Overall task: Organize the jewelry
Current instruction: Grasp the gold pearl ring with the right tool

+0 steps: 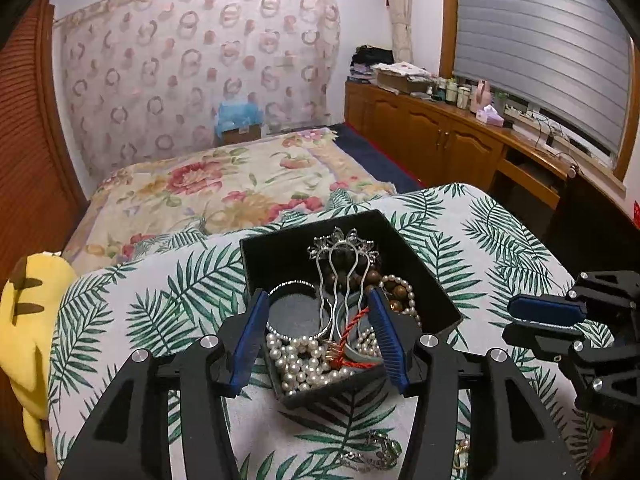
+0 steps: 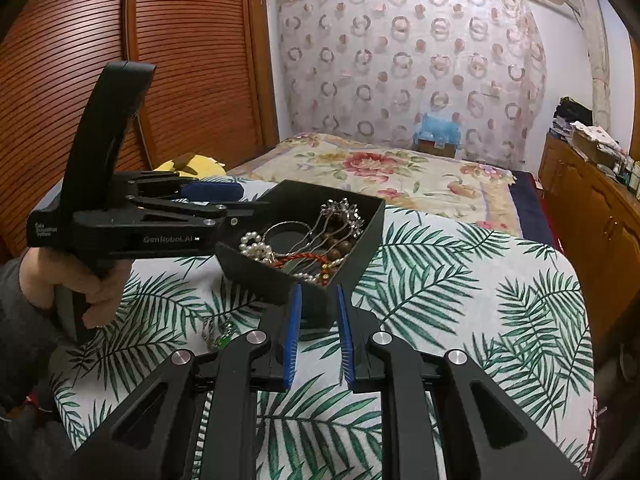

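At the far left, one yellow plush toy (image 1: 28, 312) is seen beside a white cloth printed with green palm leaves (image 1: 160, 304), by which the work surface is covered. One open black square box (image 1: 280, 252) is set on this cloth near its middle, and the jewelry is heaped inside it.

The left gripper (image 1: 318, 294) is held just above the near half of the box by a hand (image 2: 88, 284). Its two blue-padded fingers are spread wide, and nothing is pressed between them.

Inside the box, from left to right, these are counted:
- one round silver bangle (image 1: 288, 286)
- a tangle of white pearl strands (image 1: 296, 364), whose number cannot be told
- one silver hairpin with wavy prongs and a flowered head (image 1: 340, 248)
- one twisted red cord (image 1: 354, 324)
- one bracelet of brown wooden beads (image 1: 374, 278)

Two further pieces are left on the cloth in front of the box. One is silvery with green stones (image 1: 380, 452). One is gold-coloured (image 1: 460, 456) and is seen only in part.

At the right, the right gripper (image 2: 318, 292) is held clear of the box. Its two pads are parted by only a narrow gap, and nothing is gripped between them
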`<state>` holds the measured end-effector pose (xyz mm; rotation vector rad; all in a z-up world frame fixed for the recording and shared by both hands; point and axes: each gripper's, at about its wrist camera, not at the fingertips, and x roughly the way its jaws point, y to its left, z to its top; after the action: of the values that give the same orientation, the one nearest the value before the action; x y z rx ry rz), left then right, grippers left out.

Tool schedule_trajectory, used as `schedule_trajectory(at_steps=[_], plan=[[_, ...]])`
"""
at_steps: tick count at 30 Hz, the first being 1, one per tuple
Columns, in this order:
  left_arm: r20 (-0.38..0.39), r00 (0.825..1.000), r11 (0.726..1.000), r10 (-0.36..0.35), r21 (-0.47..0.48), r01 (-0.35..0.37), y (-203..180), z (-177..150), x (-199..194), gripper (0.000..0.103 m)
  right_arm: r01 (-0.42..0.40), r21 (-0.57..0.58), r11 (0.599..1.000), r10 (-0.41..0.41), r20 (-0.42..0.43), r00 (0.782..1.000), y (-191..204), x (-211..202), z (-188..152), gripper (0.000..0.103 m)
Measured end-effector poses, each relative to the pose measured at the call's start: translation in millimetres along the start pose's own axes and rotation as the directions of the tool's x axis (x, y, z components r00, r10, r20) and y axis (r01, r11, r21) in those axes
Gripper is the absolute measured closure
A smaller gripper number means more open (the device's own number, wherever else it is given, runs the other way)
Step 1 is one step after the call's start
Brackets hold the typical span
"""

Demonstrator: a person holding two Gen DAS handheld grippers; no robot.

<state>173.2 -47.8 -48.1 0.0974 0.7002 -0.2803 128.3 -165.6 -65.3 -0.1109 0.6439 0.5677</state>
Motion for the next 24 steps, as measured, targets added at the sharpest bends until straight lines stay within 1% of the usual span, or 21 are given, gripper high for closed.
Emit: schedule_trajectory(at_steps=[1, 3, 4, 5, 6, 7, 9, 11, 16, 18, 22, 24], plan=[[0.0, 1.0, 1.0, 0.002, -0.001, -0.002, -0.1, -1.1, -1.5, 0.05, -0.003, -0.001, 1.0, 0.003, -0.003, 1.0, 1.2, -0.1, -1.0, 0.083], [0.008, 1.0, 1.0, 0.002, -0.002, -0.002, -0.1, -4.7, -7.2, 0.042, -0.011, -0.006, 1.0, 0.011, -0.013, 1.0, 4.9, -1.0, -4.1, 0.083], [0.011, 1.0, 1.0, 0.002, -0.003, -0.002, 0.4, -6.5, -10.1, 0.041, -0.015, -0.011, 1.0, 0.015, -0.019, 1.0, 7.4, -1.8, -6.7, 0.083], [0.013, 1.0, 1.0, 0.002, -0.003, -0.002, 0.5, -7.8, -12.2, 0.037, -0.018, -0.014, 1.0, 0.018, -0.023, 1.0, 9.0, -1.8, -8.3, 0.083], [0.017, 1.0, 1.0, 0.004, -0.002, -0.004, 0.7, -10.6, -15.7, 0.03, -0.024, -0.019, 1.0, 0.023, -0.032, 0.999, 11.8, -2.4, -12.1, 0.083], [0.023, 1.0, 1.0, 0.01, -0.003, -0.01, 1.2, -13.5, -18.8, 0.026, -0.027, -0.022, 0.999, 0.026, -0.038, 0.999, 13.2, -2.8, -14.7, 0.083], [0.039, 0.999, 1.0, 0.019, 0.002, -0.019, 0.8, -19.8, -26.3, 0.014, -0.033, -0.03, 0.999, 0.031, -0.054, 0.998, 16.8, -3.2, -20.6, 0.083], [0.049, 0.999, 1.0, 0.018, 0.008, -0.019, 0.8, -26.5, -32.8, 0.009, -0.039, -0.033, 0.999, 0.037, -0.067, 0.997, 19.7, -4.0, -26.3, 0.083], [0.038, 0.999, 1.0, 0.002, -0.005, -0.001, 6.2, -38.8, -40.1, 0.008, -0.06, -0.05, 0.997, 0.055, -0.102, 0.993, 29.7, -3.5, -37.8, 0.083], [0.022, 1.0, 1.0, -0.003, -0.007, 0.003, 6.7, -46.1, -39.7, 0.008, -0.07, -0.059, 0.996, 0.062, -0.121, 0.991, 34.2, -0.9, -41.7, 0.083], [-0.032, 0.999, 1.0, 0.01, 0.009, -0.01, 3.9, -62.8, -35.4, 0.008, -0.088, -0.063, 0.994, 0.077, -0.157, 0.985, 40.6, 4.7, -48.6, 0.083], [-0.047, 0.999, 1.0, 0.012, 0.013, -0.011, 3.9, -69.6, -34.5, 0.008, -0.101, -0.061, 0.993, 0.089, -0.174, 0.981, 42.6, 7.2, -51.2, 0.083]])
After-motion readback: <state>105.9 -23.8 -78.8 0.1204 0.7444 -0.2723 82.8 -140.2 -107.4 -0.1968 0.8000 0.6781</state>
